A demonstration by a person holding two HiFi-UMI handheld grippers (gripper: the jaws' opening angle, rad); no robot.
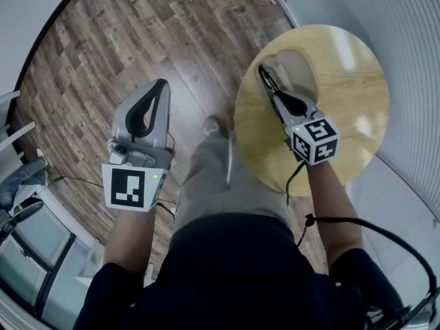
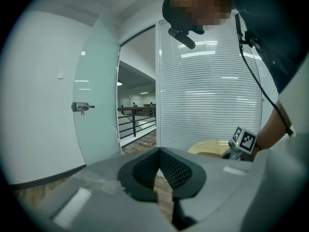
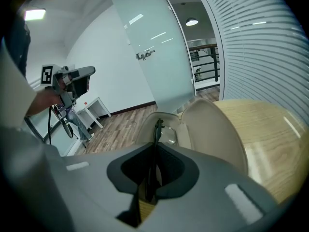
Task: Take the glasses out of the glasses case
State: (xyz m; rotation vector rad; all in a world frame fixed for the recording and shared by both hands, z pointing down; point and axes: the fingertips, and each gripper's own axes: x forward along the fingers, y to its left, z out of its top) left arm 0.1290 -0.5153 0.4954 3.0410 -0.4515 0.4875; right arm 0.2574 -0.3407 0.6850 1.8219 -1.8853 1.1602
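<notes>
Over the right side of the scene, in the head view, the right gripper (image 1: 267,78) reaches across the round wooden table (image 1: 357,108) to the open beige case (image 1: 302,60) on its far side. The left gripper (image 1: 162,85) hangs over the wood floor (image 1: 82,60), well apart from the table.

Left gripper view: jaws together, nothing between them.

Right gripper view: jaws clamped on a thin dark part of the glasses (image 3: 158,128), probably a temple arm. One lens shows just beyond, over the case's tray, with the lid laid back at the right. The glasses are not yet clear of the case.

Procedure, as judged: lift slowly and straight up with a firm clamp, since the thin arm may pivot or slip. If the case rises too, bring the idle left gripper over to pin its rim.
</notes>
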